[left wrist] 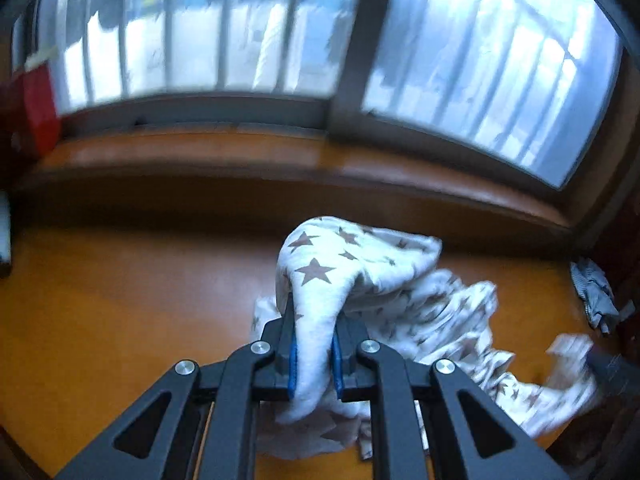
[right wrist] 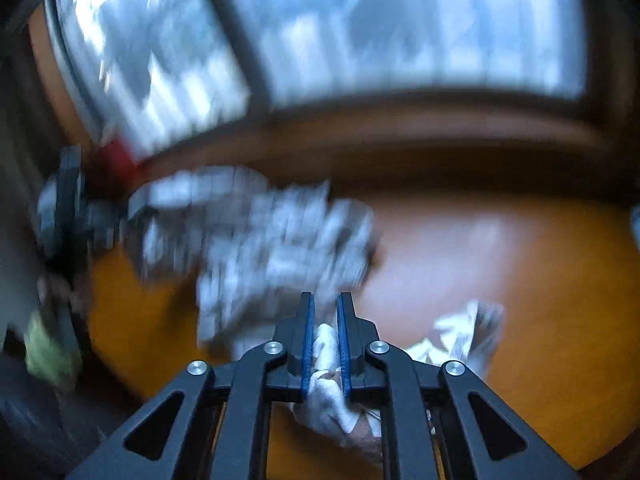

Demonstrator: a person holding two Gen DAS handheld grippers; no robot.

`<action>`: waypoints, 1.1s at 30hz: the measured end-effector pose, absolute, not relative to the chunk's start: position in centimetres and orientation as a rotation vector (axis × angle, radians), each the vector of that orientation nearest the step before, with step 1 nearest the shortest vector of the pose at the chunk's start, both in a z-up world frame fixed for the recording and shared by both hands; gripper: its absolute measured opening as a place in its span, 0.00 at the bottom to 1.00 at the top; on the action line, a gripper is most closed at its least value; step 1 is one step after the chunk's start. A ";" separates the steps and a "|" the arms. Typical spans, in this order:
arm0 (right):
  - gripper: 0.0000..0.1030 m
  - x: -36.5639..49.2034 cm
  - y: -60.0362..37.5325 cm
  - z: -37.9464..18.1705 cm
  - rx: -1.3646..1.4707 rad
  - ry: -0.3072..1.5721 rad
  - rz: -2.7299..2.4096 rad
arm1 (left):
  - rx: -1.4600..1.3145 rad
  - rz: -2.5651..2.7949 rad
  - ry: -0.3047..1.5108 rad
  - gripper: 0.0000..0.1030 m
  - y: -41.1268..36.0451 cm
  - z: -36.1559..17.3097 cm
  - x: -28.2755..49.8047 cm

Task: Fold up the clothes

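Prob. a home room: wide barred window, wooden sill, orange wood table.

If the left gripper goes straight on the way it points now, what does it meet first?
The left gripper is shut on the star cloth, which bulges just past its tips, so more of that cloth comes first. Beyond it probably the orange table, though depth is unclear.

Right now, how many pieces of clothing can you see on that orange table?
2, as far as I can tell. A white star-print garment is bunched mid-table, pinched by both grippers. A small grey striped piece lies at the table's far right edge. Others may sit outside the views.
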State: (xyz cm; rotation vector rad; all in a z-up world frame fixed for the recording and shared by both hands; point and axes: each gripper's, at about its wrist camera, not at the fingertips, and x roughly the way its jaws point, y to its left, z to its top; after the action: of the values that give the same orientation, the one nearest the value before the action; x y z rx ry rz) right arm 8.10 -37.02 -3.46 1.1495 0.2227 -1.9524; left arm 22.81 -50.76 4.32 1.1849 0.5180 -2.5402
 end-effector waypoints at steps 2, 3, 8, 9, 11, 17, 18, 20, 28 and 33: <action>0.14 9.1 -38.5 -5.6 1.221 0.342 -1.876 | 1.222 -2.527 0.581 0.10 -51.0 3.3 23.4; 0.15 9.5 -39.1 -5.5 1.204 0.386 -1.872 | 1.233 -2.524 0.597 0.10 -50.9 3.0 23.8; 0.58 8.2 -40.4 -1.7 1.083 0.209 -1.863 | 1.298 -2.504 0.565 0.16 -49.8 1.8 24.3; 0.69 7.5 -40.7 -1.2 1.068 0.152 -1.861 | 1.310 -2.499 0.552 0.21 -49.5 1.6 24.4; 0.70 5.5 -42.3 -1.8 1.092 0.106 -1.865 | 1.327 -2.492 0.522 0.34 -48.9 1.5 24.5; 0.67 -1.4 -47.3 -8.9 1.365 0.061 -1.911 | 1.330 -2.550 0.461 0.43 -47.0 2.4 26.5; 0.66 -2.0 -47.8 -9.7 1.391 0.043 -1.910 | 1.328 -2.595 0.446 0.43 -46.3 2.8 26.9; 0.66 -2.6 -48.7 -10.4 1.409 0.020 -1.904 | 1.323 -2.685 0.415 0.44 -44.9 3.6 27.8; 0.18 -2.4 -51.6 -11.0 1.367 0.113 -1.927 | 1.421 -2.803 0.322 0.64 -39.9 2.6 27.4; 0.14 -0.9 -48.8 -5.7 1.201 -0.029 -1.968 | 1.437 -2.770 0.332 0.64 -39.8 2.0 26.4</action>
State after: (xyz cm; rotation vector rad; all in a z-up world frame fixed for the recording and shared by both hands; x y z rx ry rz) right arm -0.93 -48.83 -5.67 1.2011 -0.0292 -1.9683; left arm 26.41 -39.85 2.02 1.4368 0.3324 -2.7696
